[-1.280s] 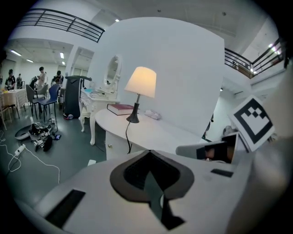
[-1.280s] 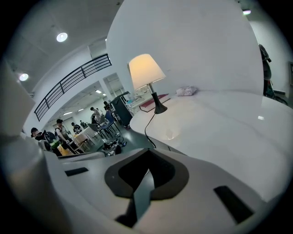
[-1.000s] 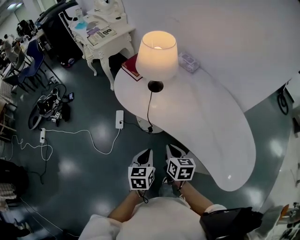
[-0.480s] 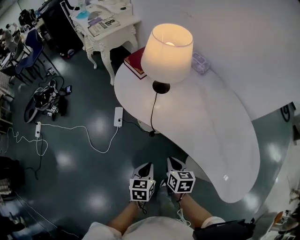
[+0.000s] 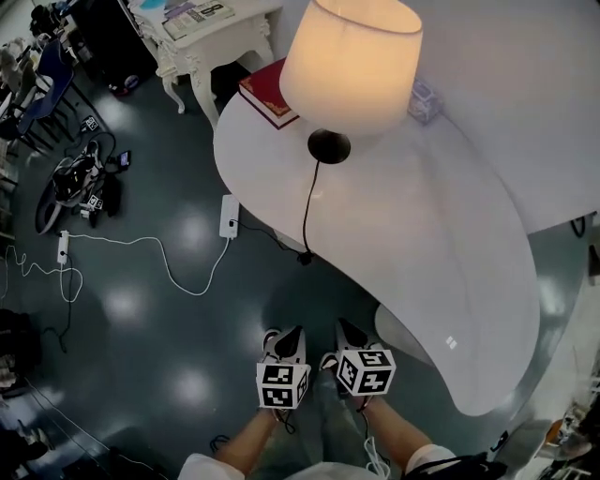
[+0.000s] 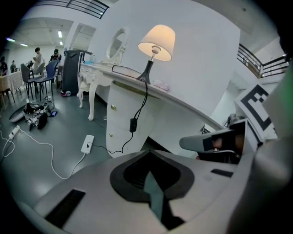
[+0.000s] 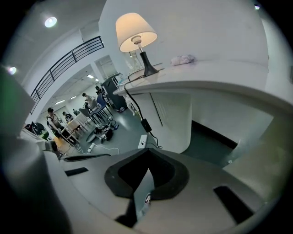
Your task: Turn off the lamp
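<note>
The lamp (image 5: 352,61) glows on the white curved table (image 5: 441,234), its black base (image 5: 328,145) near the far end. Its black cord hangs over the table's edge to an inline switch (image 5: 305,256), also seen in the left gripper view (image 6: 132,124) and the right gripper view (image 7: 145,124). Both grippers hang low over the dark floor, side by side and well short of the cord. My left gripper (image 5: 292,330) (image 6: 149,153) is shut and empty. My right gripper (image 5: 347,325) (image 7: 149,151) is shut and empty too.
A white power strip (image 5: 228,216) lies on the floor by the table's foot, its white cable trailing left. A red book (image 5: 269,94) and a small packet (image 5: 424,98) lie beside the lamp. A white dressing table (image 5: 202,28) stands behind; bags (image 5: 70,183) lie at left.
Both grippers have sunk toward the floor, still shut. The head view has closed in on the table, so the lamp looks larger. The lamp stays lit.
</note>
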